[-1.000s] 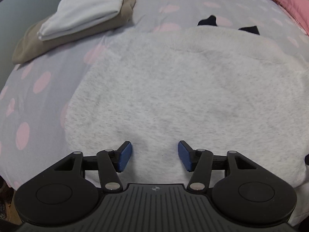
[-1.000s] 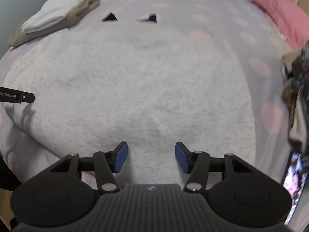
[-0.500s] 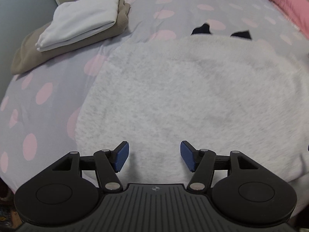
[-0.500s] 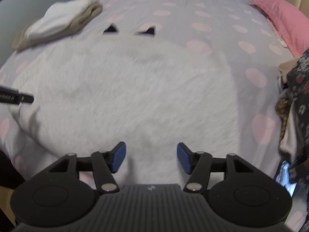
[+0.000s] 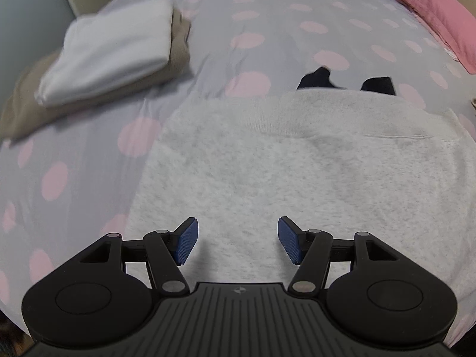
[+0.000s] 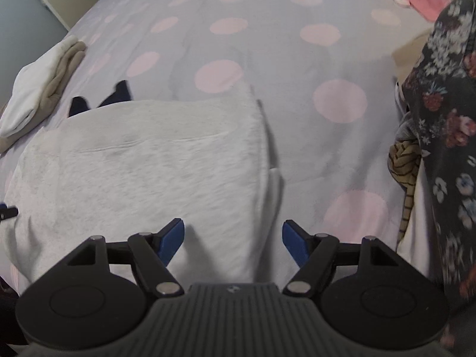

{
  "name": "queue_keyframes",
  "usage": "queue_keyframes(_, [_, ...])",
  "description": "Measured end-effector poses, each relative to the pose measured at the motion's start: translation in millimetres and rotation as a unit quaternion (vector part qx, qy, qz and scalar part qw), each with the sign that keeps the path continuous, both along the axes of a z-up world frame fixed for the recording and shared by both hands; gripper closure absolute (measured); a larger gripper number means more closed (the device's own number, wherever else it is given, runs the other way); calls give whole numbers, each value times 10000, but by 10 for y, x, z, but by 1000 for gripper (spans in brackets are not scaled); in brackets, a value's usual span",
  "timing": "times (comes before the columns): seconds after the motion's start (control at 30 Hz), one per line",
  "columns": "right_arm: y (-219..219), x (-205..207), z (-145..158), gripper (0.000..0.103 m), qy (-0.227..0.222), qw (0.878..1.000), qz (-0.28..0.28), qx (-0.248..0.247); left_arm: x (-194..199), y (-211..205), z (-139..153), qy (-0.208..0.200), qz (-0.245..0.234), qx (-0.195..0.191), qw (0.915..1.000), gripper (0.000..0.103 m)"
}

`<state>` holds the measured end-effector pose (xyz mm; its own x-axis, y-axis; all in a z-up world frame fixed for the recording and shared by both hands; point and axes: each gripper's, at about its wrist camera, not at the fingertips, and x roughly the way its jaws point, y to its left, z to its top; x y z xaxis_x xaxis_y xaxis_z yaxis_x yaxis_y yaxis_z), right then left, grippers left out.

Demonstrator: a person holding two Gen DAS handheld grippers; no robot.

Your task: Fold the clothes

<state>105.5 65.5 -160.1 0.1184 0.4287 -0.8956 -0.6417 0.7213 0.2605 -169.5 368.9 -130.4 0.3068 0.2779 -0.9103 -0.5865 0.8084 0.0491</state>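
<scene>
Both grippers have swung apart toward the grey sweatshirt's (image 5: 297, 172) side edges near the bed's (image 6: 267, 59) front edge, likely for the next fold. Left gripper (image 5: 238, 241) gapes empty; right gripper (image 6: 233, 242), jaws widening, holds nothing.

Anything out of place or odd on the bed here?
Two dark bits of fabric poke out from under the far edge of the grey sweatshirt, so another garment seems trapped beneath it. What it is cannot be told.

Black left gripper (image 5: 238, 239), black right gripper (image 6: 233, 241), ribbed housings, blue-padded jaws, silver pivot screws
</scene>
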Motion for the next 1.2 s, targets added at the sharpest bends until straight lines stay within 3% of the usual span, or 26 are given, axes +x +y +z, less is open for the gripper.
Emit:
queue_keyframes(0.07, [-16, 129, -120, 28, 244, 9996, -156, 77, 23, 29, -78, 29, 25, -184, 9998, 45])
queue_keyframes(0.2, [8, 282, -347, 27, 760, 9963, -305, 272, 100, 41, -159, 118, -1, -150, 9998, 45])
queue_keyframes(0.43, [100, 350, -496, 32, 903, 9939, -383, 511, 239, 45, -264, 133, -26, -278, 9995, 45])
queue_keyframes(0.53, [122, 373, -519, 59, 894, 9938, -336, 561, 282, 21, -286, 189, -90, -179, 9996, 45])
queue_keyframes(0.63, [109, 419, -553, 82, 1182, 9885, -468, 820, 294, 4, -280, 185, -108, -137, 9997, 45])
queue_keyframes(0.67, [111, 419, -553, 84, 1231, 9874, -490, 868, 287, 2, -277, 176, -101, -135, 9997, 45])
queue_keyframes(0.9, [141, 207, -179, 89, 803, 9898, -368, 1115, 178, -15, -189, 59, 34, 45, 10000, 45])
queue_keyframes(1.03, [154, 86, 154, 90, 920, 9859, -402, 1336, 103, 9, -84, -58, 98, 160, 9998, 45])
queue_keyframes(1.2, [327, -125, 660, 91, 1015, 9864, -201, 1276, -16, 78, 123, -347, 249, 165, 9990, 45])
